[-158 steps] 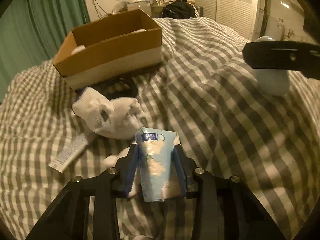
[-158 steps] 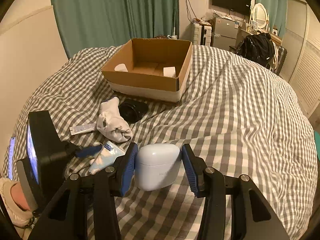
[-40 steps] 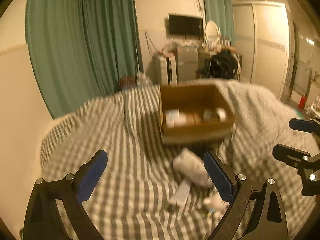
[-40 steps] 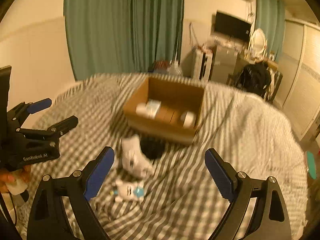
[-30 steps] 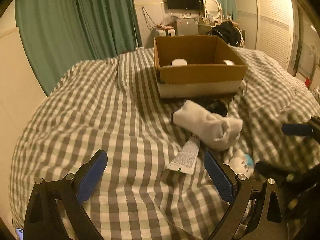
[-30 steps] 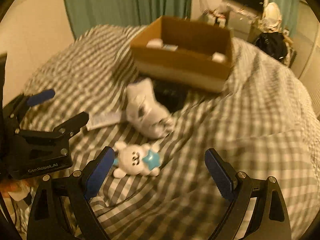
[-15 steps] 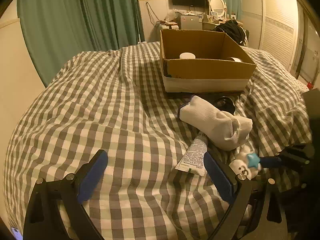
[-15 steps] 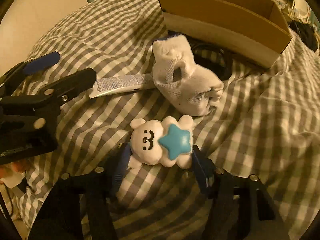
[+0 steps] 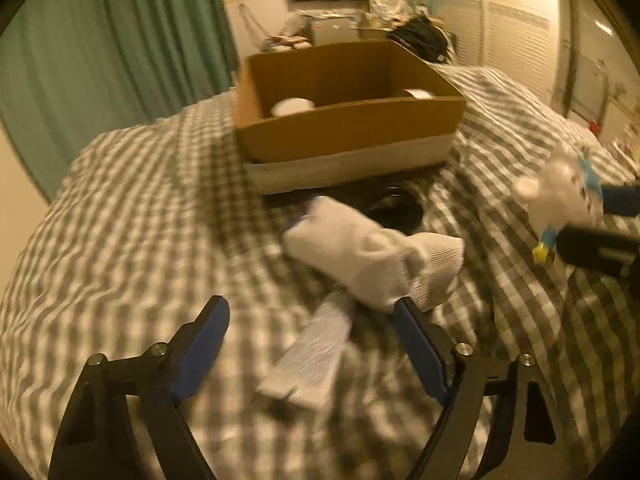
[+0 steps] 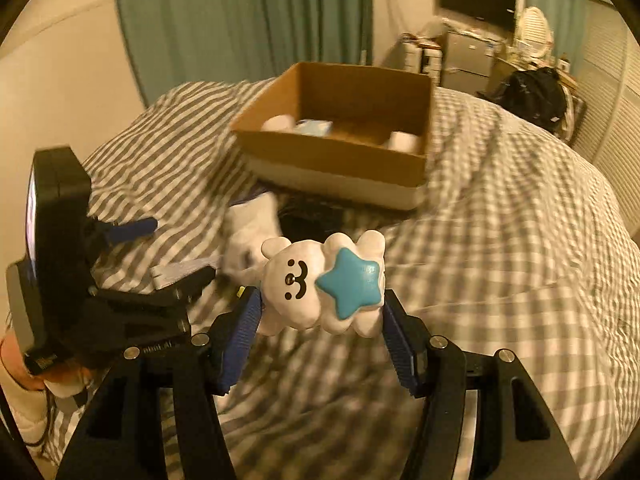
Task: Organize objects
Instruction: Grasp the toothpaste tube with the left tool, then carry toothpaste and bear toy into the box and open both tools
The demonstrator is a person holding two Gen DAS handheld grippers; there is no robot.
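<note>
My right gripper (image 10: 322,304) is shut on a white bear toy with a blue star (image 10: 320,284) and holds it lifted above the checked bedcover; the toy (image 9: 560,196) also shows at the right edge of the left wrist view. My left gripper (image 9: 308,308) hovers low over a white tube (image 9: 312,352). Its jaws are closing, with the tube between them and the pads clear of it. A white sock (image 9: 372,256) lies just beyond the tube. The open cardboard box (image 9: 344,136) stands behind and holds a few white items.
A dark, cable-like object (image 9: 396,208) lies between the sock and the box. The checked bedcover (image 10: 500,240) spreads wide to the right. Green curtains (image 10: 240,20), a cabinet, a black bag (image 10: 532,88) and a wardrobe stand behind the bed.
The right gripper has lifted the bear toy off the bedcover. The left gripper has moved forward over the tube and its jaws have narrowed.
</note>
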